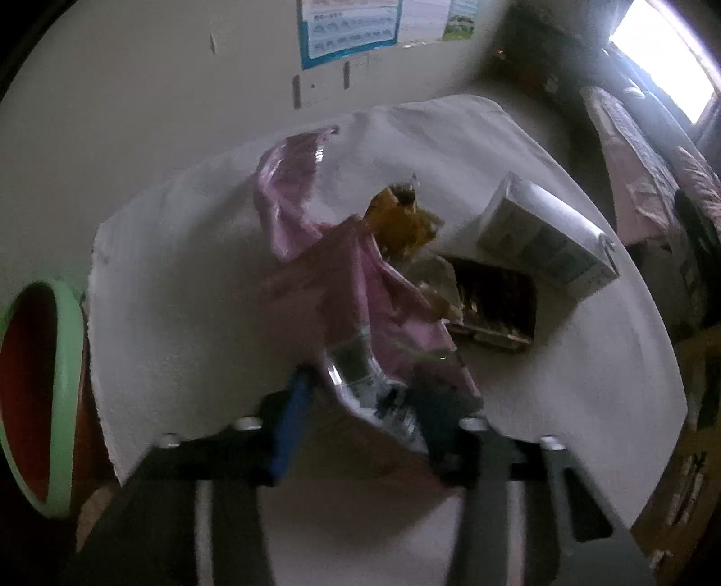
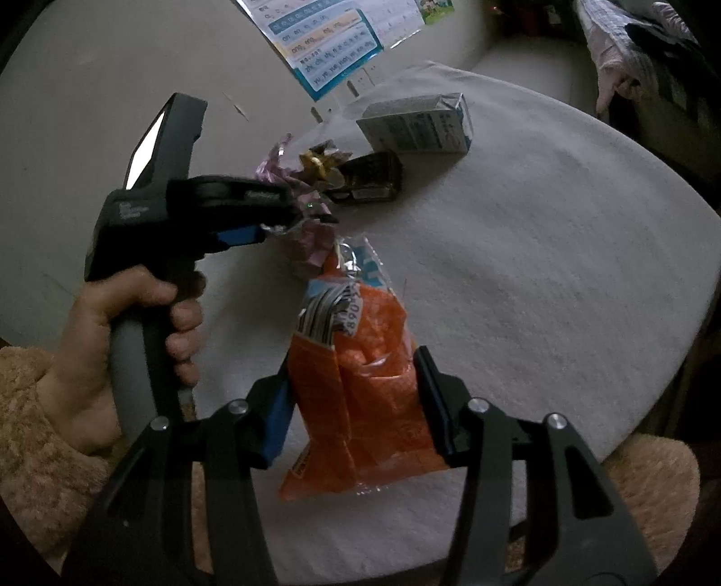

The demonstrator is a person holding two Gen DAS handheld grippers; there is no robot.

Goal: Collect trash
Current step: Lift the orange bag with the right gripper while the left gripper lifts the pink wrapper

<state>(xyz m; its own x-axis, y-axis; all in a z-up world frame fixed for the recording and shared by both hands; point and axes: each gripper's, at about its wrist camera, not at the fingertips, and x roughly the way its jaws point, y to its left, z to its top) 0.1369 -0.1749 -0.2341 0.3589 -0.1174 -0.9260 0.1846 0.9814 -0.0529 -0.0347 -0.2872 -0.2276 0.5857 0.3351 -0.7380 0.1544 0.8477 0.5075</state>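
Note:
A pink plastic wrapper (image 1: 360, 288) rises from the white-covered round table (image 1: 180, 270), and my left gripper (image 1: 360, 401) is shut on its near end. In the right wrist view the same left gripper (image 2: 306, 221) pinches the pink wrapper (image 2: 311, 243), with a hand (image 2: 112, 351) on its handle. My right gripper (image 2: 356, 405) is shut on an orange snack bag (image 2: 365, 374), held just above the table (image 2: 540, 270). A crumpled gold wrapper (image 1: 401, 221) (image 2: 322, 162), a dark flat packet (image 1: 495, 306) (image 2: 374, 180) and a white carton (image 1: 545, 239) (image 2: 419, 126) lie further back.
A bin with a green rim and red inside (image 1: 58, 383) stands off the table's left edge. The wall with a poster (image 2: 324, 40) is close behind the table. Bedding and clutter (image 1: 653, 189) fill the right side of the room.

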